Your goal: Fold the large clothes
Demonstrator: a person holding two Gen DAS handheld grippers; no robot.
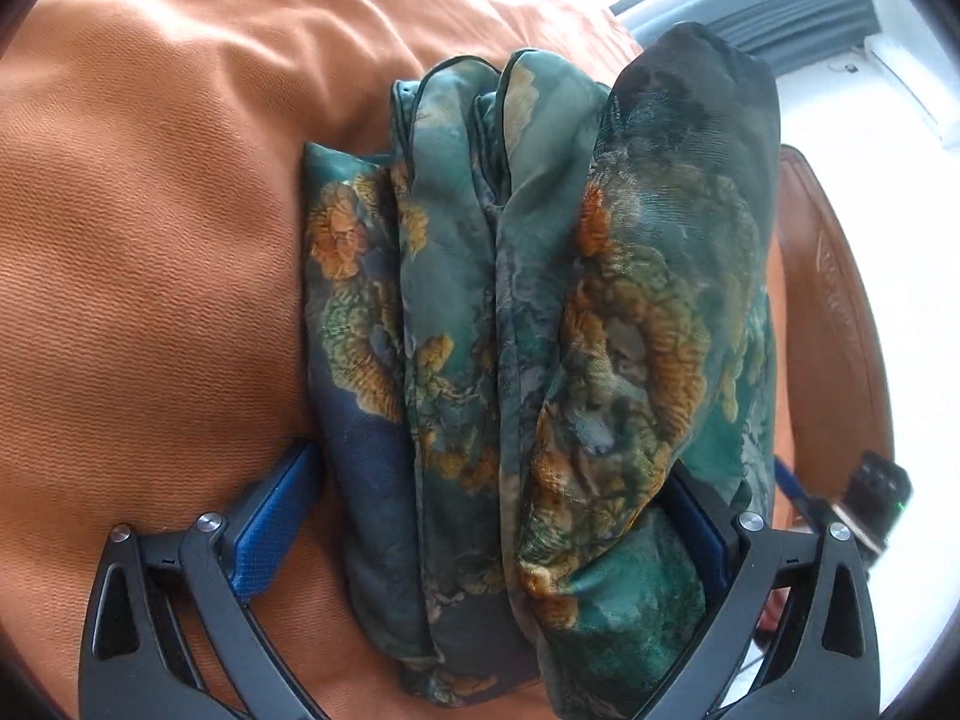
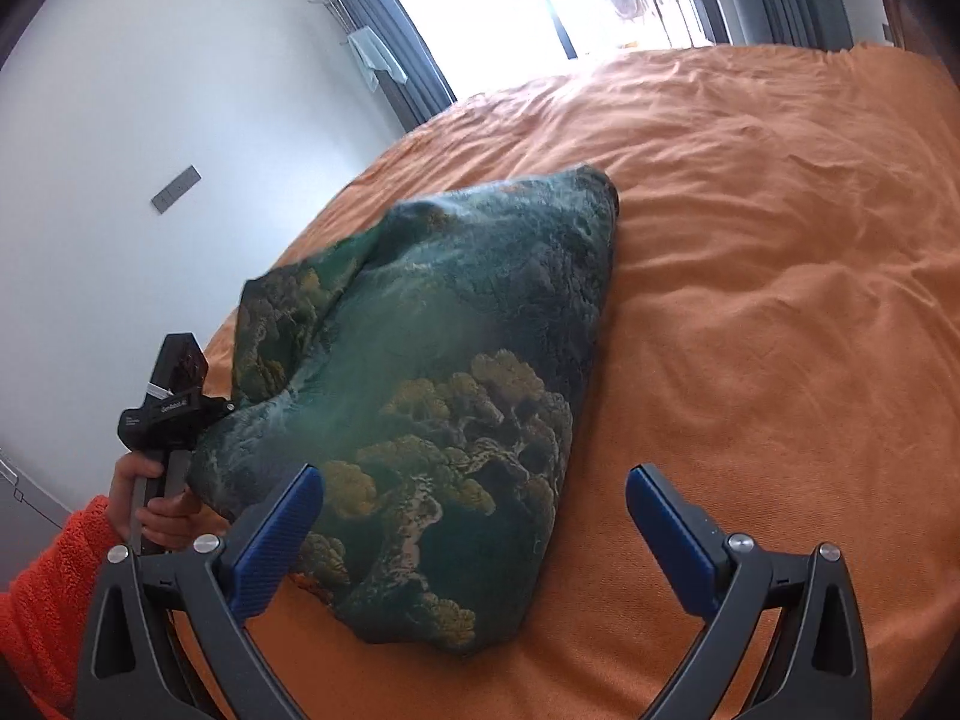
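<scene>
Lying folded on the orange bed (image 2: 750, 276), long axis running away from the left tongs (image 1: 498, 516), green floral garment (image 1: 516, 324) bunching between their spread pads. Right tongs (image 2: 474, 534) gaping apart, gripping nothing, garment's right edge between them, open bedspread stretching rightward.

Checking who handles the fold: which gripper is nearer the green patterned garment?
Left. The left gripper straddles the green patterned garment, its folded layers between the open fingers. The right gripper hangs open just off its near edge, above the orange bedspread.
</scene>
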